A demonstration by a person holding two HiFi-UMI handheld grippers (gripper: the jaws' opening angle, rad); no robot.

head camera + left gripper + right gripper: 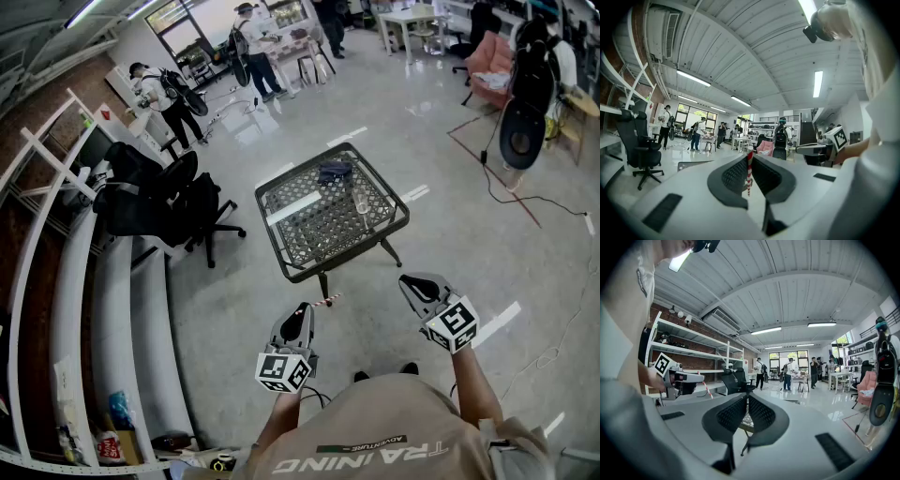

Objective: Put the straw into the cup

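Near the far right edge of the desk [302, 169], the cup [361, 200] stands well ahead of the left tongs [302, 311], which pinch the straw [327, 301] crosswise; the right tongs [413, 282] are closed, empty.

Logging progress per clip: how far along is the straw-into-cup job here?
Done: the straw is picked up and clamped in the left tool. In hand: the person holds it out in front, short of the table. Left: reach the cup standing on that table and put the straw in. The right tool is shut and empty.
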